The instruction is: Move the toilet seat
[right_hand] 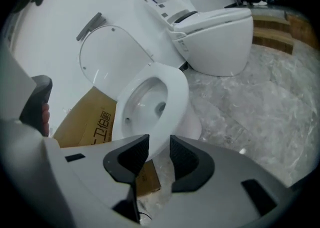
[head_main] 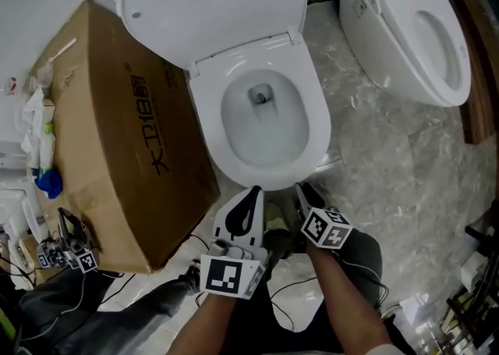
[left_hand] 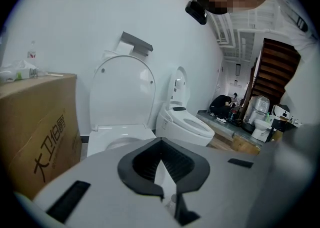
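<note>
We record even, diffuse light with soft shadows. Head view sharp; faint sheen on the toilet seat (head_main: 316, 111). Both gripper views bend at the edges, corners dark; nearest foreground seems soft.

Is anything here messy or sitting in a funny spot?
Yes. A big cardboard box sits tight beside the toilet, with a heap of clutter at its far end. A second toilet stands close by on the same floor, which is odd for a bathroom. Nothing looks spilled or broken.
</note>
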The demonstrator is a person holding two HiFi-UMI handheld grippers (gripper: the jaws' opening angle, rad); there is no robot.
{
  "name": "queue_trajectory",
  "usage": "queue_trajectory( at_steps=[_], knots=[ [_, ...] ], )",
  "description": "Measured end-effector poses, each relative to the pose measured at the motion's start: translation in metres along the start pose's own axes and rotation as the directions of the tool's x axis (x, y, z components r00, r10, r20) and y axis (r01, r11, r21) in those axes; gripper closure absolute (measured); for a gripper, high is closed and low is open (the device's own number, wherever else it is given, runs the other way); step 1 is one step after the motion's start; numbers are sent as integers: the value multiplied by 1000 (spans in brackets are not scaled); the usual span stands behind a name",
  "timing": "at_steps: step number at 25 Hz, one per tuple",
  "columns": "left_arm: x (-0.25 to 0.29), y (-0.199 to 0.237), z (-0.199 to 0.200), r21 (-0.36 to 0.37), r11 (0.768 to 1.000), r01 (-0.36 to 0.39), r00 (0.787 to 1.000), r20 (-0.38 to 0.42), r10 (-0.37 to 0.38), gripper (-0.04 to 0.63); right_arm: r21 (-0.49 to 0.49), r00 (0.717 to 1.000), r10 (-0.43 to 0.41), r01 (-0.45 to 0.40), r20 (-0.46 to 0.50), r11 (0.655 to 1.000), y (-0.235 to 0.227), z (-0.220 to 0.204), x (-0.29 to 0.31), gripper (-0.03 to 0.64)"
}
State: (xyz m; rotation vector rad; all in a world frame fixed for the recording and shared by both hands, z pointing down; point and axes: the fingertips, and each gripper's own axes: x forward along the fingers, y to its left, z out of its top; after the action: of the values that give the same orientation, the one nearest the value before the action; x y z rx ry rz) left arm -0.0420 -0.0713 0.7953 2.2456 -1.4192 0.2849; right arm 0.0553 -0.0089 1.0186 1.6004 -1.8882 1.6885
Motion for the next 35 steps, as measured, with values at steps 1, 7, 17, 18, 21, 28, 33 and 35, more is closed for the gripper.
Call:
queue_trajectory(
  at_steps=[1, 7, 17, 18, 21, 28, 33, 35],
  knots=[
    [1, 2, -2, 11, 1000, -1, 1000, -4, 1, 586, 39, 1000, 11, -10, -1, 999, -3, -2, 4, 495],
    [6, 6, -4, 16, 1000, -1, 1000, -4, 1, 586, 191, 994, 106, -102, -9, 976, -4, -8, 22, 482],
    [5, 9, 3, 2, 1000, -7, 1000, -11, 7, 586, 299, 988, 152, -142, -10, 944, 5, -1, 17, 509],
    [5, 7, 6, 2, 1000, -5, 1000, -11, 5, 586, 317, 987, 163, -154, -4, 936, 9, 2, 12, 514],
    [1, 1, 18, 2, 1000, 1, 1000, -13, -1, 586, 344, 982, 186, -178, 8, 922, 24, 11, -4, 523],
    [-19, -16, 72, 6, 1000, 12, 1000, 0, -12, 586, 331, 973, 229, -217, 4, 918, 74, 43, -48, 532],
    [-41, -27, 128, 17, 1000, 6, 999, 33, -6, 587, 277, 961, 274, -271, 30, 922, 131, 93, -84, 531],
    [-51, -30, 152, 28, 1000, 1, 999, 44, -2, 586, 261, 958, 284, -283, 33, 923, 154, 113, -94, 531]
  ],
)
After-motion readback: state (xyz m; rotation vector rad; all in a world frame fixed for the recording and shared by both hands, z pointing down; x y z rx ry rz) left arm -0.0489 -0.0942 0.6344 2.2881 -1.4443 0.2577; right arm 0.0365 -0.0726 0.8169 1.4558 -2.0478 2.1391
